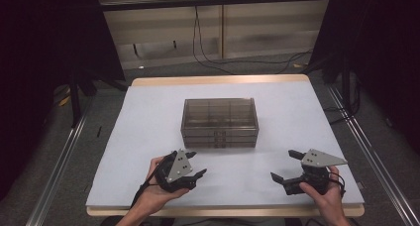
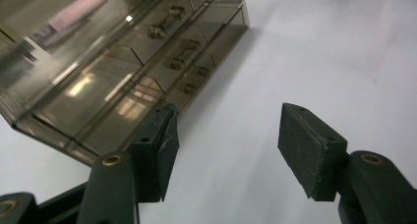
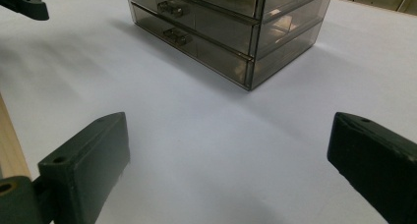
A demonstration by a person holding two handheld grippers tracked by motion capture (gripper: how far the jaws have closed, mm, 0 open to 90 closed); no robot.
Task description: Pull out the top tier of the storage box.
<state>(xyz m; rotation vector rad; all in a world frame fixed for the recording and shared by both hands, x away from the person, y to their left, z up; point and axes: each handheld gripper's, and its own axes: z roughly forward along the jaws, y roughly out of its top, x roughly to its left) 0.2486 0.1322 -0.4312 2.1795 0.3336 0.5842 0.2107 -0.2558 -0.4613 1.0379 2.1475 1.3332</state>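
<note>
While jaws gape, drawer box sits mid-table

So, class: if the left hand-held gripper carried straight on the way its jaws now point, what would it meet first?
Probably the smoky clear drawer box. The left hand-held gripper, jaws open and holding nothing, aims near the box's corner, with bare white table cover beside it. Depth is unclear, so it might just miss.

Both grippers are chunky black units, the left gripper and right gripper each topped with a grey three-cornered plate dotted with small holes. Brass-coloured screws sit at the jaw pivots, pads look matte and flat. Forearms are bare, no sleeves.
</note>
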